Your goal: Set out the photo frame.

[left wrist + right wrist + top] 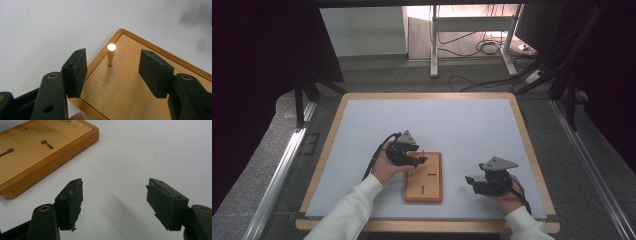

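A wooden board (423, 186) with keyhole slots lies on the white mat near the front of the table. A short brass peg (111, 54) stands upright near one corner of the board (130, 82). My left gripper (417, 159) hovers over the board's far left part, open, with the peg just beyond the gap between its pads (75, 72). My right gripper (472, 182) rests open to the right of the board, over bare mat, nothing between its pads (71, 203). The board's edge and slots (47, 144) show at the upper left of the right gripper view.
The white mat (427, 125) covers a wooden-rimmed table (532, 150). Beyond the table stand a desk frame (434, 45) and loose cables (487, 47) on the floor. Metal rails (277, 175) run along both sides.
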The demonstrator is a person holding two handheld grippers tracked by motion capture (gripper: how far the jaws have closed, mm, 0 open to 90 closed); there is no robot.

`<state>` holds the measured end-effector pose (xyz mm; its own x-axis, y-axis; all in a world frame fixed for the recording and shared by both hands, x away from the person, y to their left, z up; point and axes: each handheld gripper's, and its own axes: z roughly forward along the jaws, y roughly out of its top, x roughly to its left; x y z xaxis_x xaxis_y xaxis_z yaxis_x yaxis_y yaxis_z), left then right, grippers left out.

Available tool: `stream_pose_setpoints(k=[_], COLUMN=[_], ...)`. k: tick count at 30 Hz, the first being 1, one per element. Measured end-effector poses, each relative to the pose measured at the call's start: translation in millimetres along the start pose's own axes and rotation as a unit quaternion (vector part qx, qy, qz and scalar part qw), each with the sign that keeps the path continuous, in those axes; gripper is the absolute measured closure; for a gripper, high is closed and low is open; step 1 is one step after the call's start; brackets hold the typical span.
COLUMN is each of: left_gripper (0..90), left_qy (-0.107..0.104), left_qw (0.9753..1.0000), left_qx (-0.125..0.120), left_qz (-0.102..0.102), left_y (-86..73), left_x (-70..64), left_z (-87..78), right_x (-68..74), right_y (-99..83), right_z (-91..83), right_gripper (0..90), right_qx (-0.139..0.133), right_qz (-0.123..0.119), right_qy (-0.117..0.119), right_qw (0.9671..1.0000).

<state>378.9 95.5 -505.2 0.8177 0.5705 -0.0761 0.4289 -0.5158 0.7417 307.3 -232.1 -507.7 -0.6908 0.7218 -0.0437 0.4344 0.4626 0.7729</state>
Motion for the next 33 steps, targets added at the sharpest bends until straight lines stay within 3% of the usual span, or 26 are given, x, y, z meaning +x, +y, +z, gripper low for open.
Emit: stream_pose_setpoints(k=[13,21,33], left_gripper=[66.3,70.4,84.0], left_qy=[-0.021,-0.019,-0.021], left_qw=[0.9996,0.9996,0.9996], left_qx=[0.007,0.01,0.01], left_qz=[0.015,0.016,0.015], left_y=[5.9,3.9,2.7], left_x=[5.2,5.9,7.4], left_z=[14.7,14.9,18.2], right_x=[-0.5,-1.1,-1.2], right_y=[-0.2,-0.1,0.0], right_z=[-0.2,-0.3,-0.6], right_gripper=[29.5,29.5,29.3], right_qx=[-0.002,-0.003,-0.004], right_qz=[0.001,0.004,0.005], right_qy=[-0.001,0.001,0.001], right_qw=[1.0,1.0,1.0])
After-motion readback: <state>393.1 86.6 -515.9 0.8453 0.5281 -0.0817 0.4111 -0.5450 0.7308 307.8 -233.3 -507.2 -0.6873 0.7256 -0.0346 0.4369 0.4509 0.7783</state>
